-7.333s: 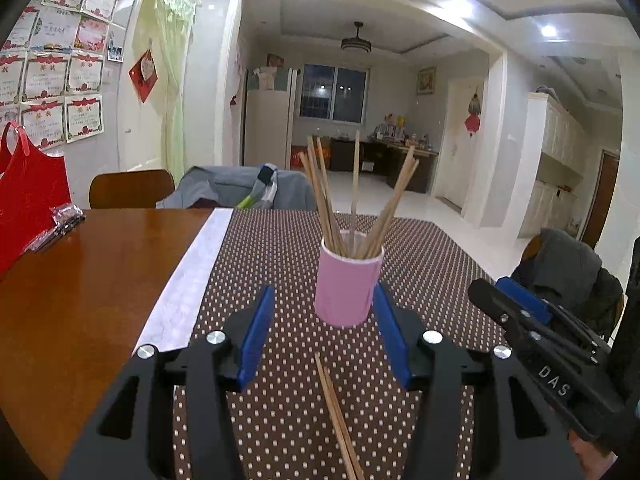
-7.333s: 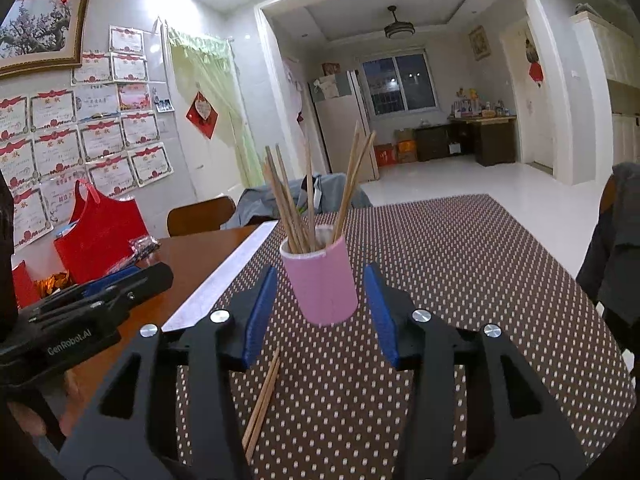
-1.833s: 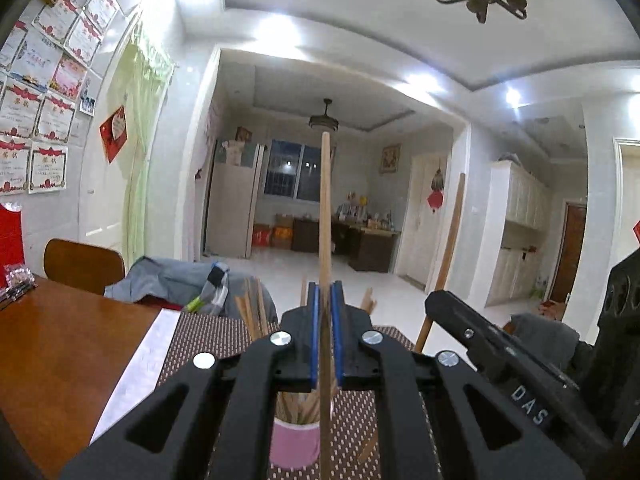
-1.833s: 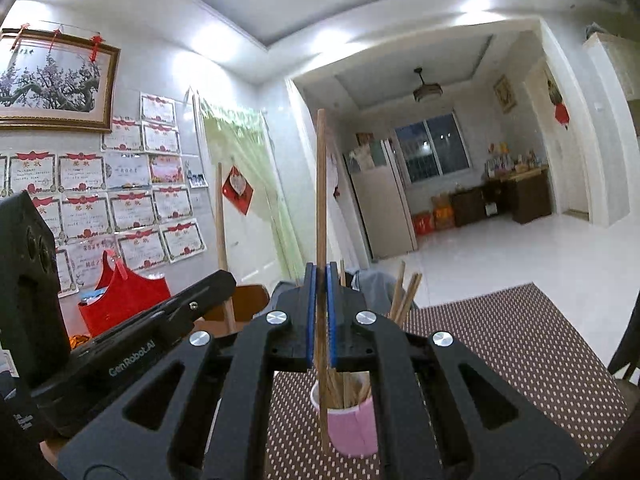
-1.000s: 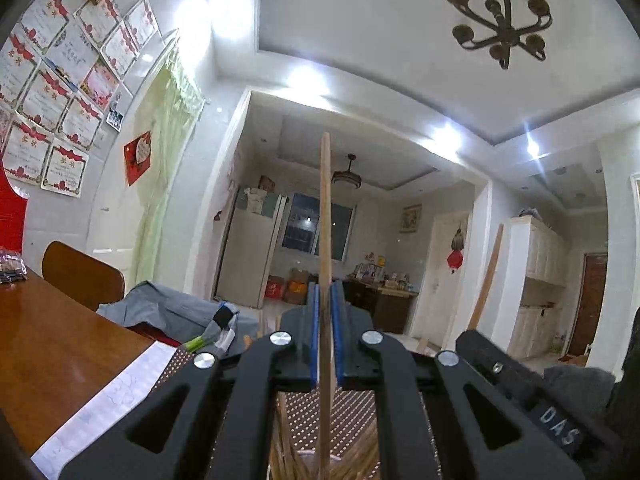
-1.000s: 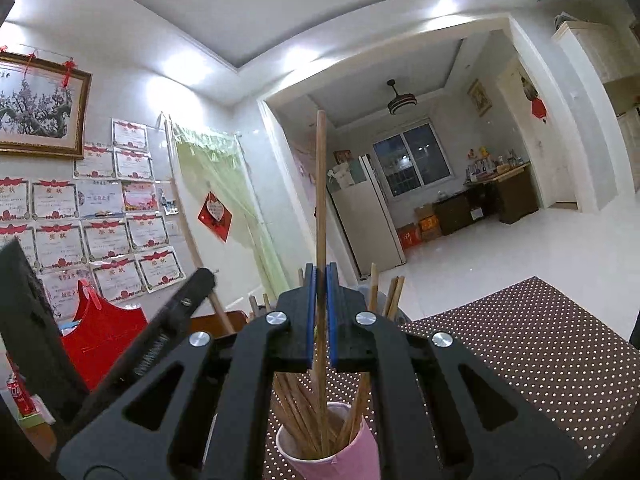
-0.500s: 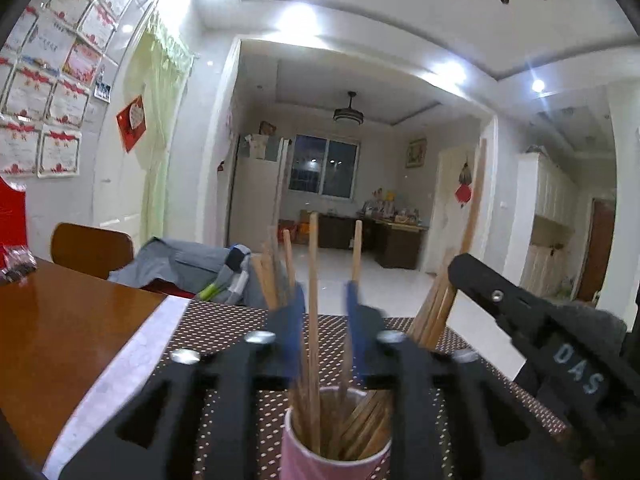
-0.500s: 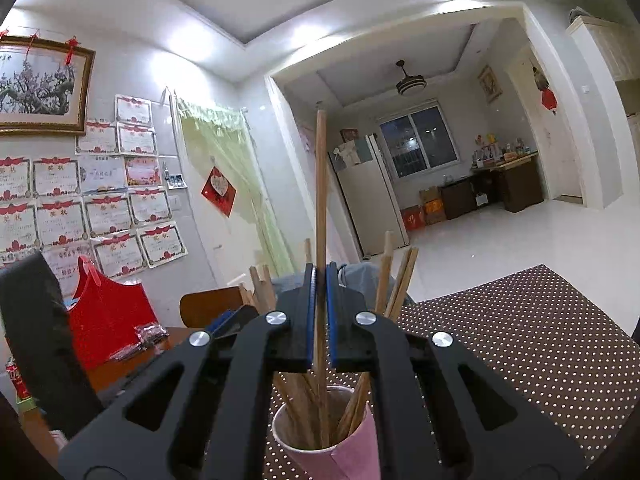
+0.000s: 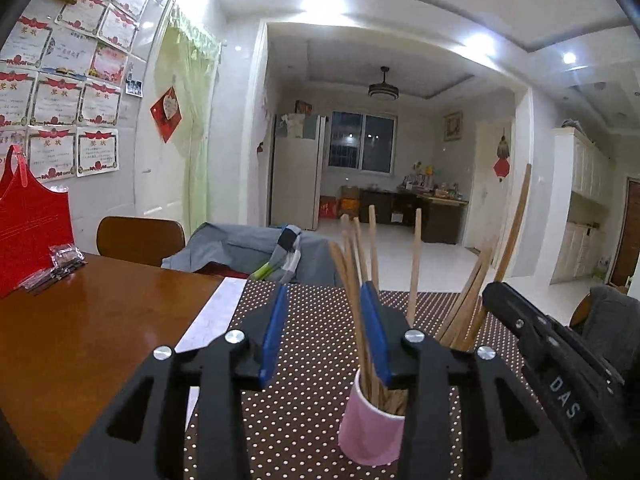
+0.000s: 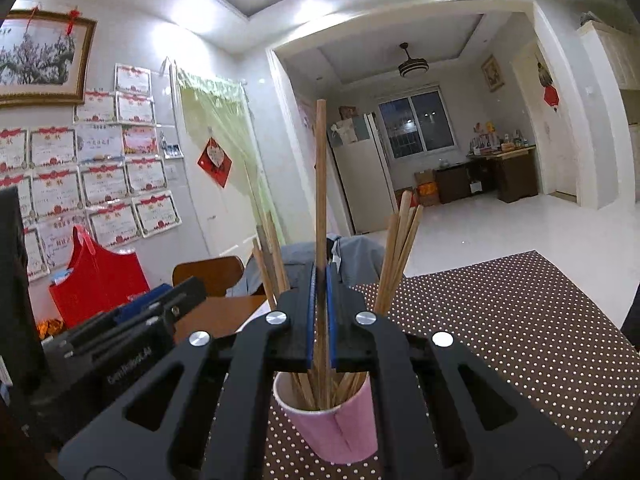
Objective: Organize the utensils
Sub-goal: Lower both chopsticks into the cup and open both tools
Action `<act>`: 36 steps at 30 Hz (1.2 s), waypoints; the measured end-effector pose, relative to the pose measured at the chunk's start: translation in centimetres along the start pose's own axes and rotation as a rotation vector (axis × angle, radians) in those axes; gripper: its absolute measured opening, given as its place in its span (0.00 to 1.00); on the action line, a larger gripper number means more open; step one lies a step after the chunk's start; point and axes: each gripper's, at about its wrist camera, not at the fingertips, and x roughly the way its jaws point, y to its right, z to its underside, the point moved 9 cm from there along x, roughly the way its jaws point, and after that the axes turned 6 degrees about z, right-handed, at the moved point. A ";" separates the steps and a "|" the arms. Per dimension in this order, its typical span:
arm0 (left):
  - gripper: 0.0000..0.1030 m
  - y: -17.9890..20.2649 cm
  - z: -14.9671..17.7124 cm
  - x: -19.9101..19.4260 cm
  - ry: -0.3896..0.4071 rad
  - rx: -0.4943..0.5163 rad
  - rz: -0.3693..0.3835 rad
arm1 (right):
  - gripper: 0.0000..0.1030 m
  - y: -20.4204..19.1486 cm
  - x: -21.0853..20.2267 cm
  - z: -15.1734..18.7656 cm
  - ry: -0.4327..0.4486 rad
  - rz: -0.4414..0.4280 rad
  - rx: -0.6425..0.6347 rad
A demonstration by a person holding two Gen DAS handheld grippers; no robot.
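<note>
Here the pink cup (image 9: 370, 428) stands on the dotted tablecloth (image 9: 304, 400), low and just ahead of both tools, set toward the right blue pad of the left gripper (image 9: 326, 334) and directly under the right gripper (image 10: 320, 312). It is a paper cup, upright, crammed with plain wooden chopsticks (image 9: 362, 280) that fan out above its rim. The left gripper's jaws have just been opening and stand released, about half apart; a few sticks rise close by its right pad, and I cannot tell whether that pad brushes them. The right gripper is clenched on a single chopstick (image 10: 321, 184), which stands upright between its blue pads with its lower end down inside the cup among the others. To the left the cloth ends at a pale strip, with bare wooden tabletop (image 9: 80, 332) beyond.
</note>
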 end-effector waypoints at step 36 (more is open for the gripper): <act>0.49 -0.3 1.0 0.7 -0.078 0.028 -0.053 | 0.06 -0.1 1.9 3.0 -0.125 0.017 -0.046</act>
